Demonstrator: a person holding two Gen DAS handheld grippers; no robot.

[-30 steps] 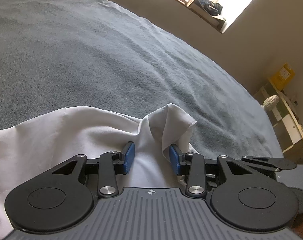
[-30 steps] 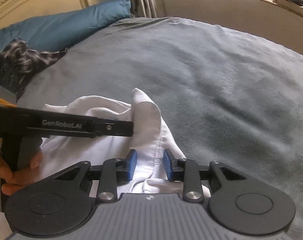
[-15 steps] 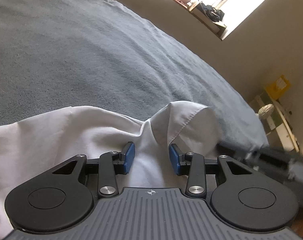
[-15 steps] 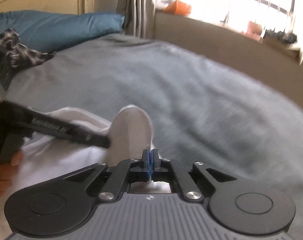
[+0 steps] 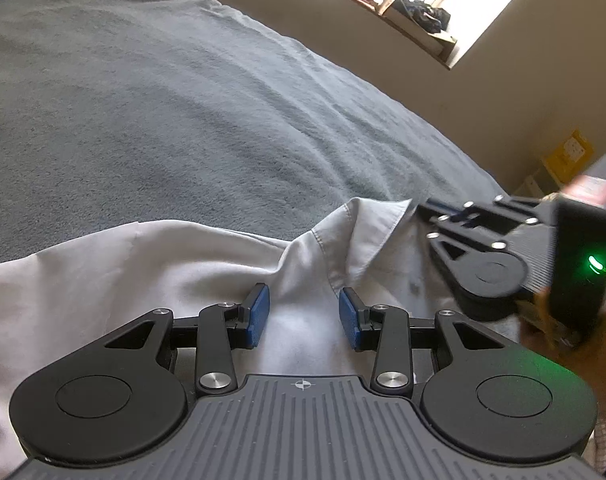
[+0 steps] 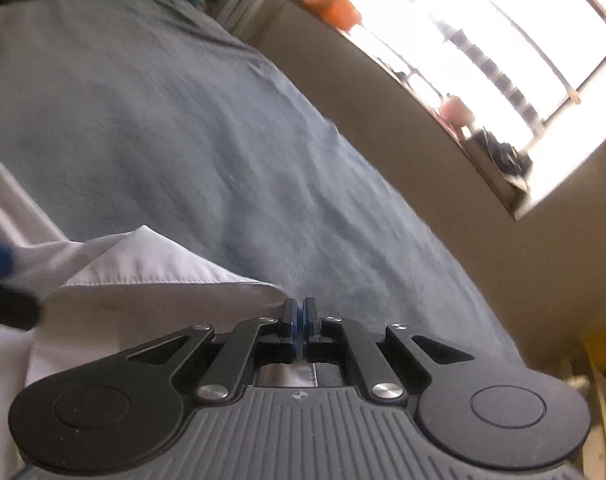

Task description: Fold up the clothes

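The right hand-held gripper (image 6: 300, 322) had its blue pads pressed together on the hemmed edge of the white shirt (image 6: 151, 280), which spread away to the lower left of its frame. The left hand-held gripper (image 5: 303, 316) stood spread, pads apart over the shirt (image 5: 163, 272) at lower centre, pinching nothing. The shirt lay rumpled on the grey bedspread (image 5: 183, 120), collar raised at centre right beside the right hand-held gripper (image 5: 427, 210).
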